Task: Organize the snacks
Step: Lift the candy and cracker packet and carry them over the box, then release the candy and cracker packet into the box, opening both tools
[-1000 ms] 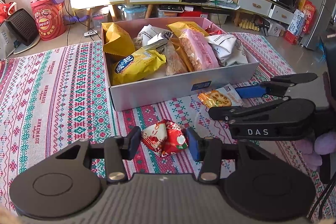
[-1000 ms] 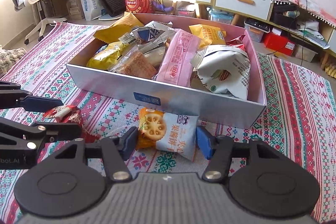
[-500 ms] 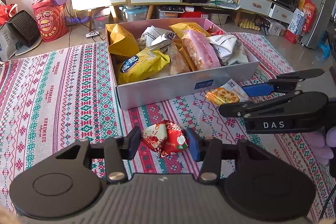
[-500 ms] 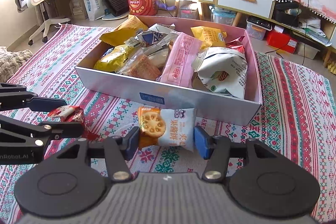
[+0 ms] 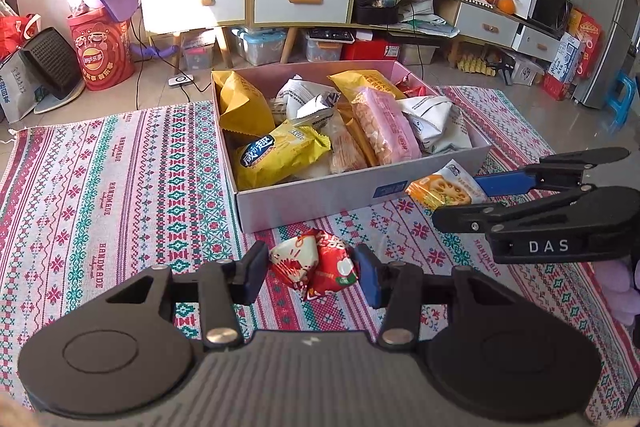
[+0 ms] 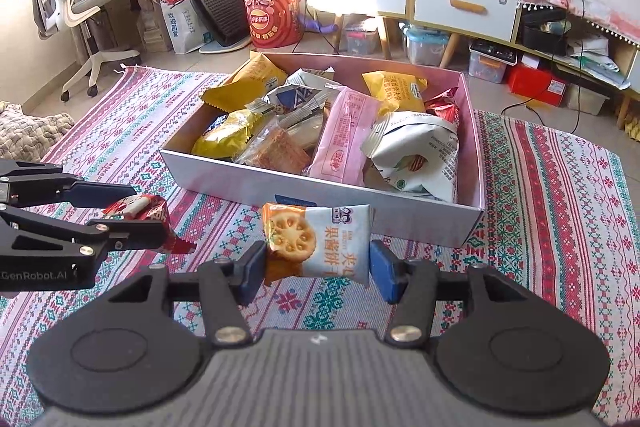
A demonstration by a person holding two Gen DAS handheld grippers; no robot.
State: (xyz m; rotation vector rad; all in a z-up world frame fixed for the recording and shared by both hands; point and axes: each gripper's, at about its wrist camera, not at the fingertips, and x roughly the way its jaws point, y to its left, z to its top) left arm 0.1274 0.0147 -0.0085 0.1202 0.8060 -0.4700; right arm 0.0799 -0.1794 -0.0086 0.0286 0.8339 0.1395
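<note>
A: Tongs first, left wrist view: left gripper (image 5: 310, 273) is seen closed on the crumpled red-and-white foil snack packet (image 5: 314, 269), now raised off the striped woven rug (image 5: 100, 195); a second ago it was lower.

B: Noted. The right one is seen there too?

A: Yes, at the side, with the orange-and-white biscuit packet (image 5: 444, 187) pinched just before the open pink-lined cardboard box (image 5: 320, 193).

B: Right wrist view?

A: Right gripper (image 6: 318, 269) is clamped on that biscuit packet (image 6: 316, 243), lifted higher than before; left gripper (image 6: 132, 219) and red packet (image 6: 140, 207) are visible beside. Both lifts are judged done; a carry over the box wall (image 6: 360, 199) is expected next.
</note>
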